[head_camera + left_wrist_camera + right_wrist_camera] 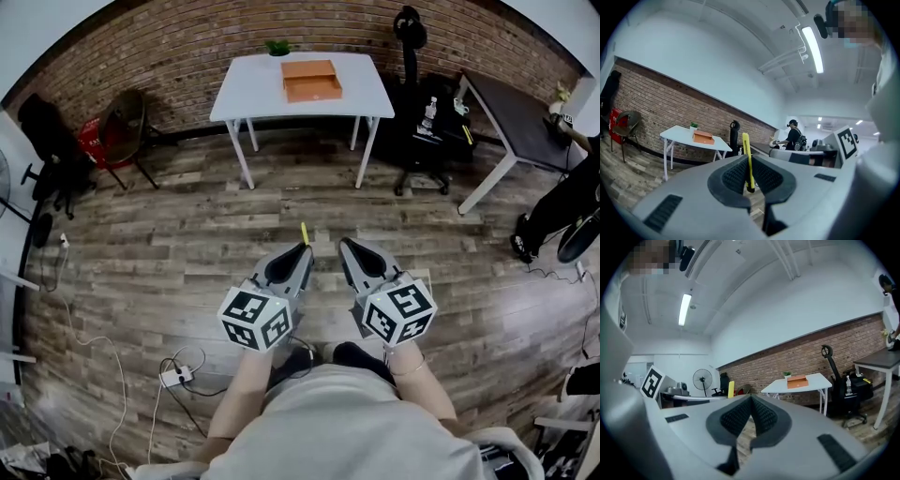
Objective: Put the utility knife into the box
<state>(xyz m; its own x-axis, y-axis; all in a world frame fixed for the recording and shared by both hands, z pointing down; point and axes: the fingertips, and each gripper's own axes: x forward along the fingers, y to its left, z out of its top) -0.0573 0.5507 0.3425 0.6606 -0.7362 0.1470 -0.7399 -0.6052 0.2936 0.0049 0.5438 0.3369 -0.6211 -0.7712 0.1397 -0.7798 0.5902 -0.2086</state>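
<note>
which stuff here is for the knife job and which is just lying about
For the job: utility knife in the left tongs; orange box; white table.
Lying about: plant; office chair; dark desk; power strip.

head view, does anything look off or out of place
Nothing is spilled or broken. The yellow utility knife sits clamped in the left gripper, well away from the orange box on the white table. Only a corded power strip lies loose on the floor.

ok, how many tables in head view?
2: a white rectangular table by the brick wall, bearing the orange box; a dark-topped table at right. More may sit beyond frame.
</note>
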